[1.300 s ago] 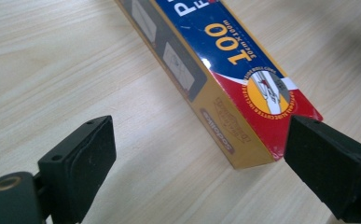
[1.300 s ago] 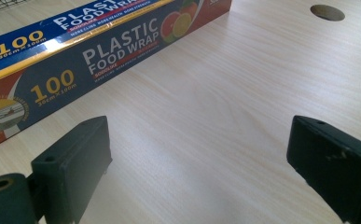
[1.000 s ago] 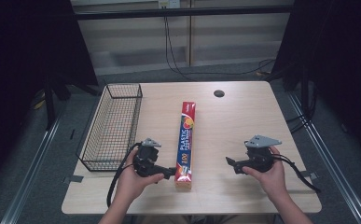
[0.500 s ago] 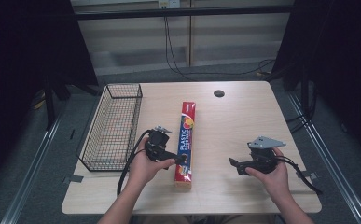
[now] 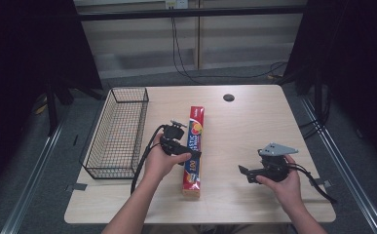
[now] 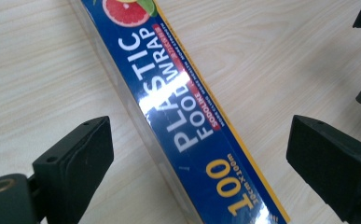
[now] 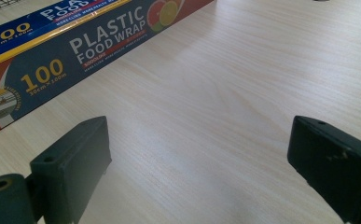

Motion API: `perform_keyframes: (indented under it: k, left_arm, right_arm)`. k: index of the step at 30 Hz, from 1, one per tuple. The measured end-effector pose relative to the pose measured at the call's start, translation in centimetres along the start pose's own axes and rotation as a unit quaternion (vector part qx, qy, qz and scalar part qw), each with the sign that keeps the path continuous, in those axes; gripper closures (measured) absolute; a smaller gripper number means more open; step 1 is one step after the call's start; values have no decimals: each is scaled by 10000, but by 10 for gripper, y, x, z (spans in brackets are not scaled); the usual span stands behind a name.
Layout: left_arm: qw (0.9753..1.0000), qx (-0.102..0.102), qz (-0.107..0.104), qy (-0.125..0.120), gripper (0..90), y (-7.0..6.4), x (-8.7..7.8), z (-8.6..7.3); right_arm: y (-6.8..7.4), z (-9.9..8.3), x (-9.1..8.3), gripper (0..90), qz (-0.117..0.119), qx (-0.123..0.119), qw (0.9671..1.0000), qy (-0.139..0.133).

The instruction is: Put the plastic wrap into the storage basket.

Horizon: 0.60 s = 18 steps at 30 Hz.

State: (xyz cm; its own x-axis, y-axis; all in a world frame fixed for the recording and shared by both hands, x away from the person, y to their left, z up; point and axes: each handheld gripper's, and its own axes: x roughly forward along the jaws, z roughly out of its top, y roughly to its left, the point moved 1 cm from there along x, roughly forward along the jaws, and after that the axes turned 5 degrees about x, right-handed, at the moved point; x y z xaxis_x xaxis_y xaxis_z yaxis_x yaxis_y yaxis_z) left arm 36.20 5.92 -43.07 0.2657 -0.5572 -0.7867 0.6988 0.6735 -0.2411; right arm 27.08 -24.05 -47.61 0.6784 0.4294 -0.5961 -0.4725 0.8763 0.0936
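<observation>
A long blue and red box of plastic food wrap [image 5: 194, 148] lies lengthwise on the middle of the wooden table [image 5: 244, 122]. My left gripper [image 5: 191, 152] hovers over the box's middle, open, its jaws spread to either side of the box [image 6: 187, 116] without touching it. My right gripper [image 5: 244, 173] is held low over bare table to the right of the box, open, with nothing between its jaws. The right gripper view takes in the box [image 7: 75, 42] lying at the upper left.
A black wire basket [image 5: 118, 131] stands along the table's left side, close to my left forearm. A small dark round hole [image 5: 229, 97] sits near the far edge. Cables trail from both grippers toward the near edge.
My left gripper has moved forward and right, from beside the box's near end to over its middle. The right gripper has barely shifted.
</observation>
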Motion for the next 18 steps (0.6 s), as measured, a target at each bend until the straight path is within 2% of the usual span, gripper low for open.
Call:
perform_keyframes:
  k: [3,5,10,12,14,15,17,18]
  left_arm:
    - [10000,-35,25,0,74,-1,4,5]
    - [9999,74,3,100,74,0,6,8]
    - [9999,-74,83,-21,79,1,12,13]
    - [9997,-205,101,-50,79,1,16,16]
    - [9998,-131,126,88,78,3,17,18]
    - [9997,-220,135,38,78,1,19,20]
    - [9996,-191,172,121,78,1,21,23]
    - [9995,-250,153,114,78,1,22,24]
  right_arm:
    - [0,0,0,56,19,-10,10000,-6]
    - [1,0,1,56,49,-28,10000,7]
    - [3,-1,1,56,61,-43,10000,27]
    - [3,-1,1,56,56,-44,10000,3]
    - [2,-1,1,56,66,-52,10000,10]
    - [3,-1,1,56,67,-53,10000,18]
    - [3,-1,2,56,72,-79,9999,28]
    - [3,-1,2,56,72,-79,9999,28]
